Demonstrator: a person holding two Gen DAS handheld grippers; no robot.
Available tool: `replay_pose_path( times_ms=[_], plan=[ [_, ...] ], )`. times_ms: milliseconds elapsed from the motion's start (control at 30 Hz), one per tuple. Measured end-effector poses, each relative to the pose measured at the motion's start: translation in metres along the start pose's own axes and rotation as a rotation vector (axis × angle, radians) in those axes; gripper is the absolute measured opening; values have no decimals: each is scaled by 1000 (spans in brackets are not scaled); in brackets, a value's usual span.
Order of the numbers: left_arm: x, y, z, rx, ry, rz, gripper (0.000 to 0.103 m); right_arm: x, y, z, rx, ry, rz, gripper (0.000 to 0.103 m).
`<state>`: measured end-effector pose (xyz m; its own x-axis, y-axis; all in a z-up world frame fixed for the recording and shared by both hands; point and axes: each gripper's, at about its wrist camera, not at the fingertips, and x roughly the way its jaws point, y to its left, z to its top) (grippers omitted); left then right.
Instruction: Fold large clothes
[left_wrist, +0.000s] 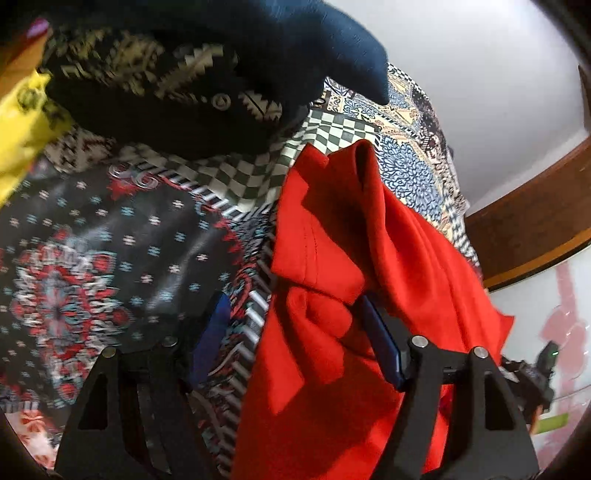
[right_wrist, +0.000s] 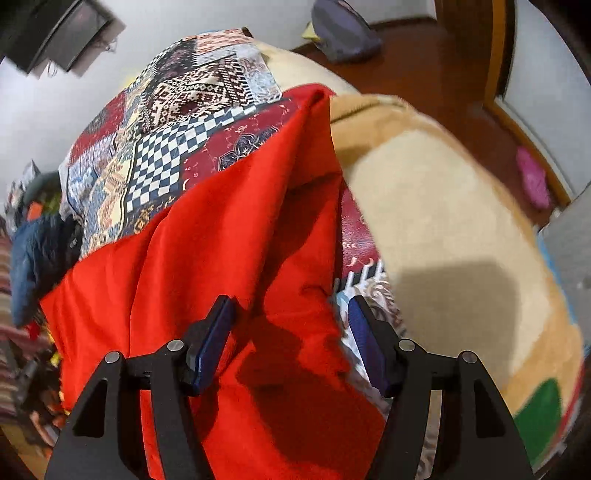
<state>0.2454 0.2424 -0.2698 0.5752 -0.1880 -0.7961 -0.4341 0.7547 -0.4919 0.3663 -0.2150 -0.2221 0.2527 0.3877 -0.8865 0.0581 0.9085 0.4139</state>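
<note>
A large red garment (left_wrist: 332, 266) lies bunched on a patchwork bedspread (left_wrist: 110, 236). In the left wrist view my left gripper (left_wrist: 291, 314) is open, its blue-padded fingers (left_wrist: 380, 347) wide apart, with a fold of the red cloth between them near the right pad. In the right wrist view the red garment (right_wrist: 221, 236) spreads flatter across the bedspread (right_wrist: 162, 147). My right gripper (right_wrist: 291, 317) is open just above the garment's right edge, the left pad (right_wrist: 214, 339) over red cloth, the right pad over the bedspread.
A pile of dark patterned and navy clothes (left_wrist: 207, 74) and a yellow cloth (left_wrist: 22, 122) sit at the far left of the bed. A beige blanket (right_wrist: 443, 206) covers the bed's right side. Wooden floor (right_wrist: 424, 66), a pink object (right_wrist: 532, 177) and a white wall lie beyond.
</note>
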Motion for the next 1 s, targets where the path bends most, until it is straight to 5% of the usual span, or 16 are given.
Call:
replay_pose_path(
  times_ms=[267,500,633,700,767,1000],
  plan=[
    [6,-13,8,63,-4,21,52,15,-8,16,68,-27,142,60],
    [-3,-22,1,114,-24,68,33,11,6,15,-43,-58,94,28],
    [-4,-23,-5,113,21,-38,29,0,14,12,-114,-100,74,17],
    [4,-23,-5,118,41,-33,28,-6,18,13,-140,-118,76,14],
    [13,-22,-1,112,62,-19,14,-12,24,15,-162,-141,70,13],
    [0,-74,24,285,-57,69,6,-41,47,31,-249,-246,44,11]
  ],
)
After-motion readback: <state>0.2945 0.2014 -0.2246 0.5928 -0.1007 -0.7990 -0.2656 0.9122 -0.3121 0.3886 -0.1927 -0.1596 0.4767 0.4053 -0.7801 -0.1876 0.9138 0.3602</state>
